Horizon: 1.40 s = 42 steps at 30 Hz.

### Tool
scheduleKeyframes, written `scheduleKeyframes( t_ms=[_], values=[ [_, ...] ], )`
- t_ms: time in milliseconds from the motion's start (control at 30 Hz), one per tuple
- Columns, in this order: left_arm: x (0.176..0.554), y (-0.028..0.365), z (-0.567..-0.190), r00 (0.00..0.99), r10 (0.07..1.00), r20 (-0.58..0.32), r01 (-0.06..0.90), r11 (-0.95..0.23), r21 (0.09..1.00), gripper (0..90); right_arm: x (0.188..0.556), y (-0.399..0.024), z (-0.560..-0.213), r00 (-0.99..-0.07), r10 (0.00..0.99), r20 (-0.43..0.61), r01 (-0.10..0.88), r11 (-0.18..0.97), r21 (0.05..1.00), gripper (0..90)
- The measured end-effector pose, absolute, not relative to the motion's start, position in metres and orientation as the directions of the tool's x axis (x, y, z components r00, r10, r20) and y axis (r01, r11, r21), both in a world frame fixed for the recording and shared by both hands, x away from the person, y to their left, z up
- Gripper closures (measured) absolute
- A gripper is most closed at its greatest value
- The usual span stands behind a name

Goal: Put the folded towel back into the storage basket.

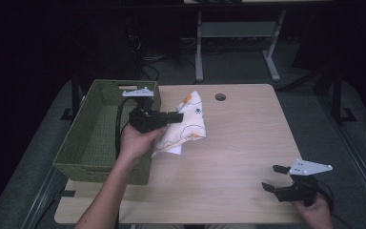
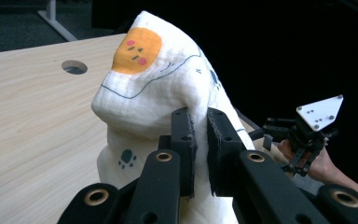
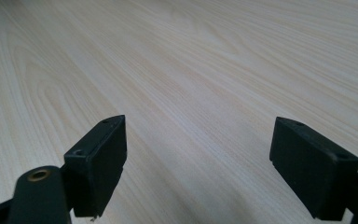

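Tongs, right (image 1: 273, 177): held in the person's right hand (image 1: 314, 205) at the near right corner of the surface (image 1: 238, 157), low over the wood. Jaws stand wide apart with nothing between them; the right gripper view looks past both black jaws (image 3: 196, 168) onto bare pale wood grain. A grey three-cornered plate (image 1: 310, 167) sits on top of the tool.

Tongs, left (image 1: 180, 116): held in the person's left hand (image 1: 136, 140), whose forearm comes in from the near edge along the left side of the surface. Jaws clenched on a fold of the cloth; in the left gripper view the two pads (image 2: 186, 149) press white fabric from both sides, with a narrow strip of it pinched between them.

Cloth (image 1: 188, 125): white, printed with an orange blob bearing a small face, blue outlines and dark paw marks. Lies toward the left of the surface, past its middle, just beside the basket. Its upper part is gathered and lifted in the left tongs, rising in a hump in the left gripper view (image 2: 154, 88); its lower edge trails toward the near side, and whether that edge rests on the wood cannot be told.

Basket (image 1: 83, 143): green woven, rectangular, open-topped, standing along the left edge of the surface and overhanging it.

Hole (image 1: 220, 97): round cable opening near the far edge.
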<state>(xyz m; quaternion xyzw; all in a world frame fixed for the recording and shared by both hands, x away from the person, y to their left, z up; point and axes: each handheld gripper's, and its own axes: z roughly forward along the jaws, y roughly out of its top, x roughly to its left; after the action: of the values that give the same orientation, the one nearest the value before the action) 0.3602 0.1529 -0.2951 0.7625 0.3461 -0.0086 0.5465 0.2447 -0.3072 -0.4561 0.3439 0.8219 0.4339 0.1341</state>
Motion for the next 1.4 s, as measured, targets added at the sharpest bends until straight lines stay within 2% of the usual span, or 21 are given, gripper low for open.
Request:
scheduleKeyframes(
  t_ms=[1400],
  values=[
    [0.362, 0.212, -0.281, 0.728, 0.552, -0.406, 0.54, -0.099, 0.836, 83.0, 0.245, -0.307, -0.455, -0.725, 0.685, 0.073, 0.449, 0.389, 0.804, 18.5]
  ],
)
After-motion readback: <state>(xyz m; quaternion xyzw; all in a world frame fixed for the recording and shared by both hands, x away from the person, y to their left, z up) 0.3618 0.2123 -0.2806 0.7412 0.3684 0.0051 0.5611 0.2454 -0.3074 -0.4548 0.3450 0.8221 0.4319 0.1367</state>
